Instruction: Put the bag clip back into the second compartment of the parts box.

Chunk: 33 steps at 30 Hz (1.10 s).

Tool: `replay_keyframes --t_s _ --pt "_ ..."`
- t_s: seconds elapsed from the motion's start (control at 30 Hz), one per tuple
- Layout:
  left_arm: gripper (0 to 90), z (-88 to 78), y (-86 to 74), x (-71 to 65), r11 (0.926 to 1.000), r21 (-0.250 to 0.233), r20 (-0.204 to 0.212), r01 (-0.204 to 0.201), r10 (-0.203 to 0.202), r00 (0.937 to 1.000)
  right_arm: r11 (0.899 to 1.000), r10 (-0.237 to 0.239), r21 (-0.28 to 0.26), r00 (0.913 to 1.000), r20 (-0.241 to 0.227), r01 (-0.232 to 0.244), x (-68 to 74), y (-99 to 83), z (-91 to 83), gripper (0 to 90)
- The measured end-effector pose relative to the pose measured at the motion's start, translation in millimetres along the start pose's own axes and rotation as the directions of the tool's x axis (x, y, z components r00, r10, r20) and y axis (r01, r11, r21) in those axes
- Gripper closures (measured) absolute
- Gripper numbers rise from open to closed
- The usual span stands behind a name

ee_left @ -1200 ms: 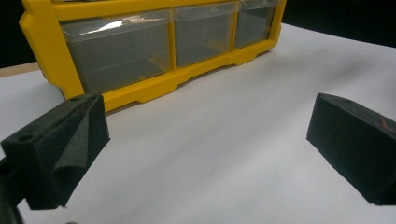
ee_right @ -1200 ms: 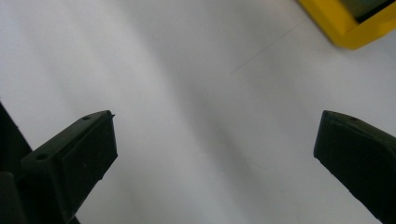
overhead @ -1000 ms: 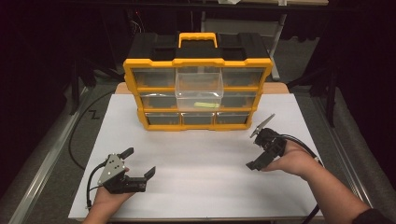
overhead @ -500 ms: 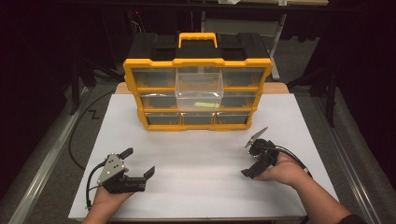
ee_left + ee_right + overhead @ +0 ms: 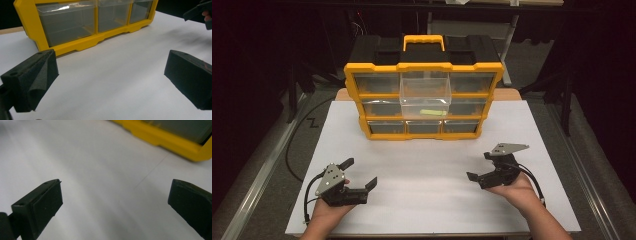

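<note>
A yellow organizer [image 5: 362, 95] with clear drawers and a black top stands at the back middle of the white table [image 5: 422, 165]. Its middle drawer [image 5: 424, 97] is pulled out, and a small yellow-green item [image 5: 433, 112] lies in it. My left gripper [image 5: 359, 172] rests near the front left, open with nothing between its jaws. My right gripper [image 5: 479, 166] sits at the front right, also open and holding nothing. The left gripper view has wide-apart jaws [image 5: 110, 77] facing the organizer's bottom drawers [image 5: 82, 42], with the right gripper [image 5: 200, 12] farther off. In the right gripper view, spread jaws [image 5: 115, 205] hang over bare table beside the organizer's yellow frame [image 5: 170, 143].
A black cable [image 5: 294, 145] loops off the table's left side. Dark floor and metal rails [image 5: 257, 180] flank the table. Bare white surface lies between the two grippers and in front of the organizer.
My right gripper has drawn back toward the near edge and slightly left, away from the organizer. The left gripper has stayed put.
</note>
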<state>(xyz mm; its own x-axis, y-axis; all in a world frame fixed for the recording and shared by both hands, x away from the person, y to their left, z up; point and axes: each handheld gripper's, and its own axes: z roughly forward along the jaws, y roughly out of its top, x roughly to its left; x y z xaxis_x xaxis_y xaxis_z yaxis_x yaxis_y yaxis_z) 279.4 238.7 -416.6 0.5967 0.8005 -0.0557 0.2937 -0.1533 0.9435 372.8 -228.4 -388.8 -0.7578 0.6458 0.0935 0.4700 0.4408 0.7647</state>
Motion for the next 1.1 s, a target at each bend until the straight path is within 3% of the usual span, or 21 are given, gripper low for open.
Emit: replay_keyframes --t_s 0.13,0.23,0.33,0.4,0.43,0.53,0.6,0.67,0.77,1.1 --pt "0.4 -0.5 0.0 0.5 1.0 -0.006 0.0 0.001 -0.001 1.0 0.987 0.041 -0.152 0.9991 -0.008 -0.042 2.1 -10.7 -10.3 0.0" --pt "0.4 -1.2 -0.2 0.4 1.0 -0.007 -0.001 0.003 -0.003 1.0 0.967 0.061 -0.249 0.9981 0.012 -0.056 5.2 -20.6 -19.1 0.0" --pt "0.4 -1.3 -0.4 0.6 0.9999 -0.007 -0.008 0.009 -0.009 0.9999 0.949 0.075 -0.309 0.9966 0.032 -0.062 7.2 -34.4 -25.5 0.0" --pt "0.4 -0.3 -0.3 1.4 0.9999 -0.002 -0.006 0.017 -0.017 0.9998 0.947 0.091 -0.313 0.9954 0.03 -0.077 5.7 -48.5 -26.6 0.0" --pt "0.4 0.5 -0.4 1.6 0.9998 0.002 -0.007 0.019 -0.019 0.9998 0.951 0.092 -0.297 0.9954 0.024 -0.081 3.7 -52.3 -26.9 0.0" --pt "0.4 2.7 -0.7 0.7 0.9998 0.015 -0.016 0.013 -0.013 0.9998 0.96 0.068 -0.276 0.9904 0.12 -0.032 -1.2 -59.8 -26.6 0.0" --pt "0.4 3.3 -0.6 -0.4 0.9998 0.015 -0.019 0.009 -0.009 0.9998 0.952 0.104 -0.297 0.9899 0.096 -0.071 -4.0 -60.0 -25.9 0.0" --pt "0.4 3.7 -0.7 -1.6 0.9998 0.02 -0.019 0.005 -0.004 0.9998 0.945 0.103 -0.321 0.9907 0.089 -0.069 -2.3 -58.5 -25.6 0.0" --pt "0.4 3.9 -1.0 -2.5 0.9998 0.02 -0.015 0.0 0.001 0.9999 0.947 0.074 -0.319 0.9936 0.085 -0.044 0.9 -56.8 -24.2 0.0" --pt "0.4 1.4 -0.9 -2.3 0.9999 0.012 -0.004 0.0 0.0 1.0 0.94 0.071 -0.339 0.9913 0.111 -0.029 1.5 -56.0 -28.1 0.0"
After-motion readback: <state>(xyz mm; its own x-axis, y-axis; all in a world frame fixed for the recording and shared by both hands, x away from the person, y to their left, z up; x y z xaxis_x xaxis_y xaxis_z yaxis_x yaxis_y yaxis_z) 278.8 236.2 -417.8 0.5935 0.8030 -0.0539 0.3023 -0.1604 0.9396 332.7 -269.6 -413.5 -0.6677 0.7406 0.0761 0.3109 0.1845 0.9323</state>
